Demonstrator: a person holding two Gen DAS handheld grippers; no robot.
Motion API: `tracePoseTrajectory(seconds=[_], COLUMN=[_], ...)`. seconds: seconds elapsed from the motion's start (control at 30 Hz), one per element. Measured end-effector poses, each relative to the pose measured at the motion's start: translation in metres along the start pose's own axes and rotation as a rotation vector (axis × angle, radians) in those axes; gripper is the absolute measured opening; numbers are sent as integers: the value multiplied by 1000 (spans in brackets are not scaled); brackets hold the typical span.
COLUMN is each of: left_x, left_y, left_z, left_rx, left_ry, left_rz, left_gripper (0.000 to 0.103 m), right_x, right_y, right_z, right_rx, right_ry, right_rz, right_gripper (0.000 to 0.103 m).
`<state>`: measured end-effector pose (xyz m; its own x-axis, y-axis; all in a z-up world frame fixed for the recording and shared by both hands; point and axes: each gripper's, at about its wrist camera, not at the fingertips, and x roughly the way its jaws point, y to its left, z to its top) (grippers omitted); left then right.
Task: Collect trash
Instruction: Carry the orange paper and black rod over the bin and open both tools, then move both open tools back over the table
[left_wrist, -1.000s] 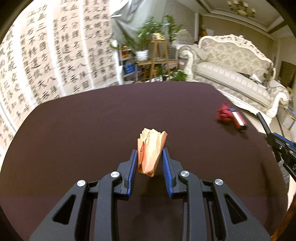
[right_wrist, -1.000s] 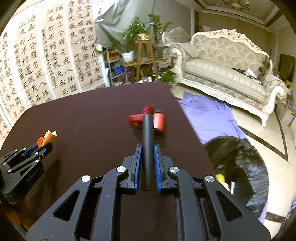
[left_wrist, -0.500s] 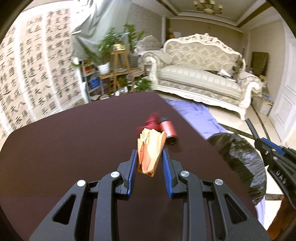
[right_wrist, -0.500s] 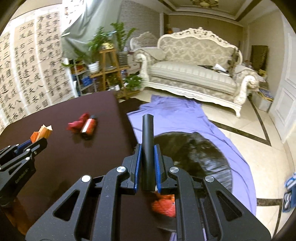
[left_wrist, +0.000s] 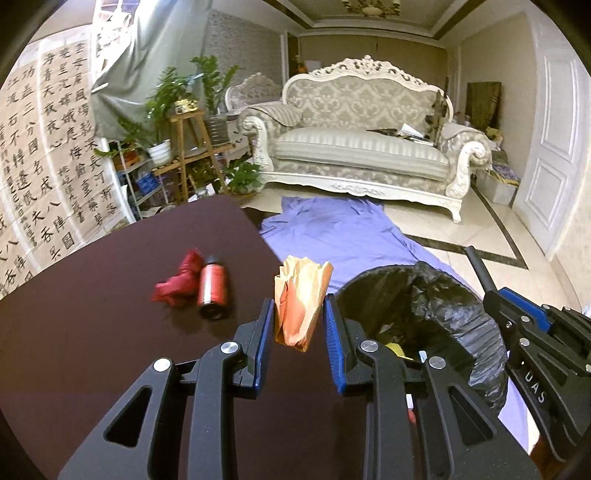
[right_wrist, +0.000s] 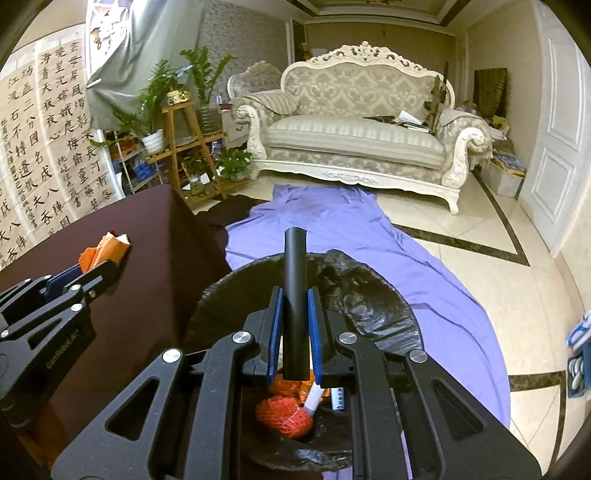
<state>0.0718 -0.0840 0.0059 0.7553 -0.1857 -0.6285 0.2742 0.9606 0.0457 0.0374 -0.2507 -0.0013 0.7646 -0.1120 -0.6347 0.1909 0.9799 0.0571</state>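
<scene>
Dark maroon tabletop (left_wrist: 92, 325) ends beside a black-lined trash bin (right_wrist: 369, 295) on the floor. Left gripper (left_wrist: 298, 325) is clamped on a crumpled orange paper wrapper (left_wrist: 301, 295) over the table's edge. Right gripper (right_wrist: 295, 332) pinches a smooth black tube (right_wrist: 295, 288) above the bin, which holds orange netting (right_wrist: 282, 415). A red can (left_wrist: 212, 291) lies on the table.

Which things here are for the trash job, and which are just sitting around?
For the job:
- paper wad in left gripper
- black tube in right gripper
- bin bag
- red can, red scrap

Just around:
- sofa
- plants
- purple cloth
</scene>
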Motion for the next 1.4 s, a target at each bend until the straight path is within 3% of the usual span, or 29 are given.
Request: tracePoseTrajectory(seconds=[0.43, 0.47, 0.53, 0.57, 0.6, 0.77, 1.03, 1.4], left_x=[26, 27, 29, 29, 29, 25, 3, -8], left_y=[-36, -37, -37, -35, -35, -28, 7, 103], left_z=[6, 6, 6, 7, 7, 5, -4, -20], left_rx=[43, 41, 38, 35, 31, 19, -34, -143], left_ry=[45, 50, 58, 56, 51, 46, 34, 61], left_rz=[-16, -14, -8, -6, -3, 14, 67, 221], left_gripper=[29, 31, 48, 60, 64, 72, 75, 75], right_x=[17, 17, 18, 18, 17, 14, 10, 14], right_y=[-16, -18, -20, -21, -22, -24, 0, 84], right_z=[-1, -1, -2, -2, -3, -4, 0, 17], right_rx=[40, 43, 51, 55, 62, 74, 58, -43], right_ry=[25, 26, 30, 29, 22, 26, 29, 41], right_rz=[0, 0, -2, -6, -16, -27, 18, 174], right_gripper=[14, 15, 19, 27, 31, 33, 41, 41])
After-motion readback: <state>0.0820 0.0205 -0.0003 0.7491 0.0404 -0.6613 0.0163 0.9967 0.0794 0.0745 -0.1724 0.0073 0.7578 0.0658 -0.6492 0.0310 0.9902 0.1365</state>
